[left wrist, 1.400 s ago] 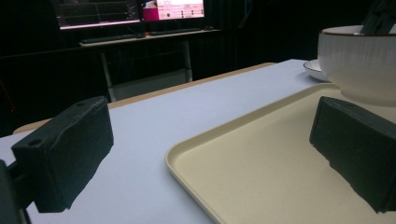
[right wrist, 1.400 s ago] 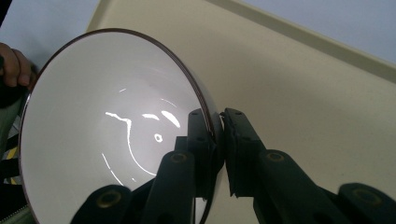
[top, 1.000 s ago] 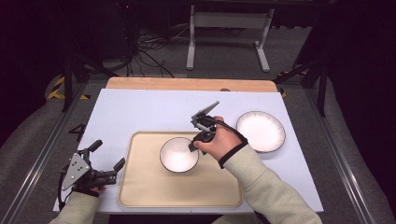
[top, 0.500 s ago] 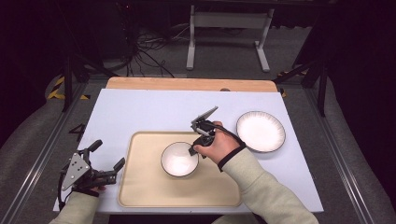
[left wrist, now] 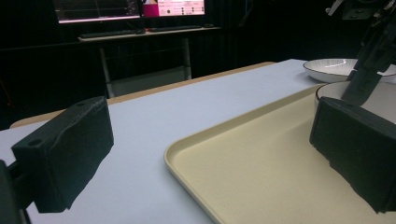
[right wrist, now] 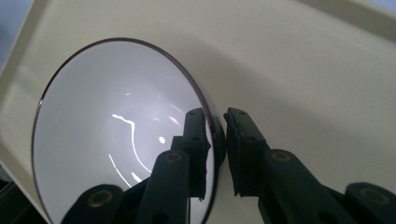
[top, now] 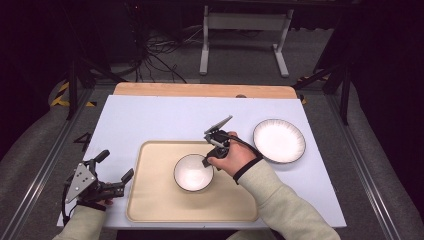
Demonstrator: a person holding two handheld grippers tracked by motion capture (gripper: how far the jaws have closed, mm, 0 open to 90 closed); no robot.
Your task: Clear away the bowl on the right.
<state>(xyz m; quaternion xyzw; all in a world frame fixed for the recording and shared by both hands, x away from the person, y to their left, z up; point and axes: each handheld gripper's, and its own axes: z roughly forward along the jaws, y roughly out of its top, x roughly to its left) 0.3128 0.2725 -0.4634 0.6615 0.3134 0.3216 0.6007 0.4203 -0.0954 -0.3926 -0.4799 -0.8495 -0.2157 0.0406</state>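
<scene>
Right tongs pinching the rim of the glossy white ceramic bowl, now lowered onto the flat beige plastic tray, release likely next; left tongs gaping, empty.

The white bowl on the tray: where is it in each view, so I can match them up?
High view: the white bowl sits middle of the tray, right gripper at its rim.
Left gripper view: far right edge.
Right gripper view: left half, rim between the jaws.
Shared landmark: the beige tray.
</scene>
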